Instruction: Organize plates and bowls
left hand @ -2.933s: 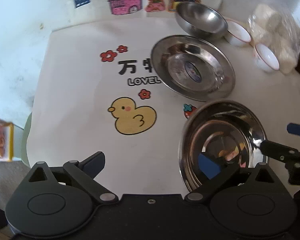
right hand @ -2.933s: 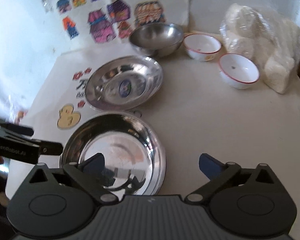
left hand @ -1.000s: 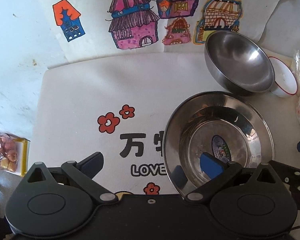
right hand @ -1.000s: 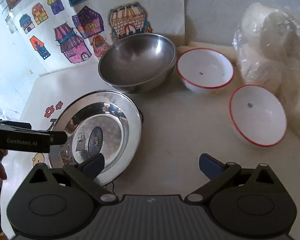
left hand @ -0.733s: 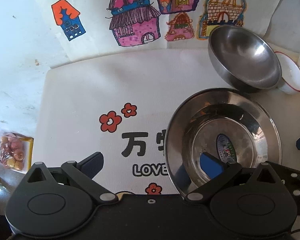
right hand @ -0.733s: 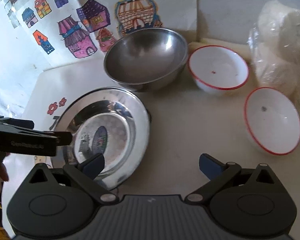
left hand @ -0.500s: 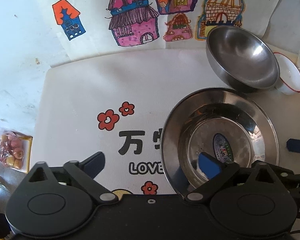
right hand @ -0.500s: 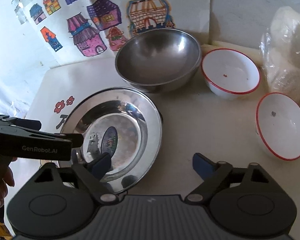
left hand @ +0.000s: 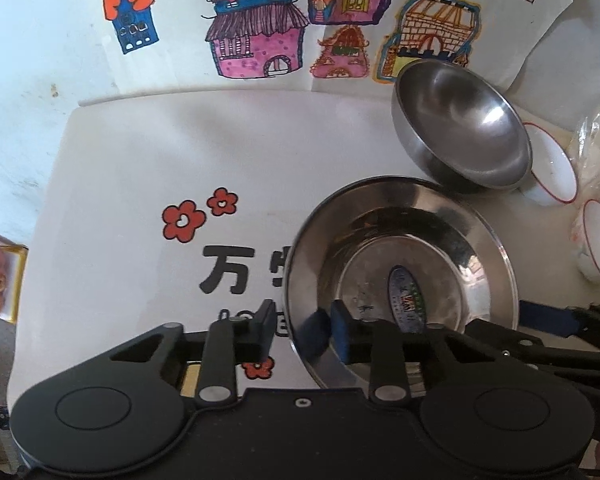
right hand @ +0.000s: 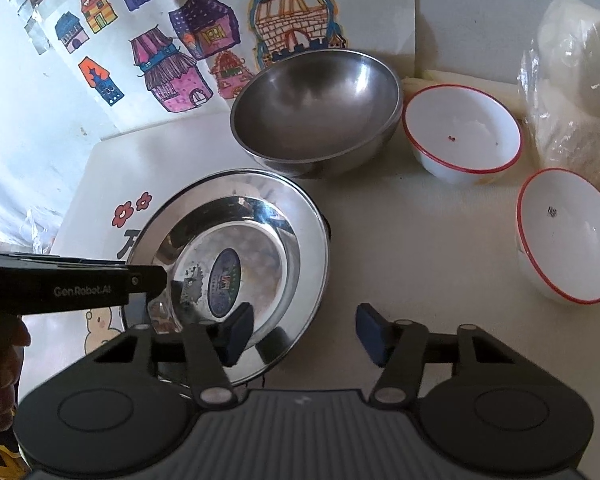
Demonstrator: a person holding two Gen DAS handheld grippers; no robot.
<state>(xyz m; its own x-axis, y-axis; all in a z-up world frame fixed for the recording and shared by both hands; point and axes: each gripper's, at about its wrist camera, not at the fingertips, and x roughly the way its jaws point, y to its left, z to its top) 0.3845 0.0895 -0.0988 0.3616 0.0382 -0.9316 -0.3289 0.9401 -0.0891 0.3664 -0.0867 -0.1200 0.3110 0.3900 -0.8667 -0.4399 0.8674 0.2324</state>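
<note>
Looks like an early stage of the sorting, with nothing stacked in view: shows the plate point(left hand: 404, 240) lying flat and alone, partly on the mat point(left hand: 140, 200) and partly on the table point(right hand: 400, 260), just in front of the steel bowl point(left hand: 460, 136), touching it or very nearly. Shows a white bowl point(right hand: 460, 128) just beside the steel bowl and a second white bowl point(right hand: 568, 236) a little apart from it, near the bag point(right hand: 572, 80), each empty and on its own. Leaves, on this evidence, every piece yet to be gathered, most likely the plate first. Catches both tongs tilted steeply down at opposite sides of that plate. Finds the left gripper point(left hand: 302, 326) astride the left rim, one finger outside over the mat, the other inside the dish, jaws fresh from closing to a narrow gap, rim between them but not visibly pinched. Finds the right gripper point(right hand: 304, 332) astride the near right rim, one finger over the plate, the other over bare table, jaws likewise just closing in yet about half apart and clear of the metal. Suggests a two-sided lift in preparation, not yet a hold. Takes in a hand point(right hand: 0, 360) at the left edge of the right view, wrapped around the left tool's handle
</note>
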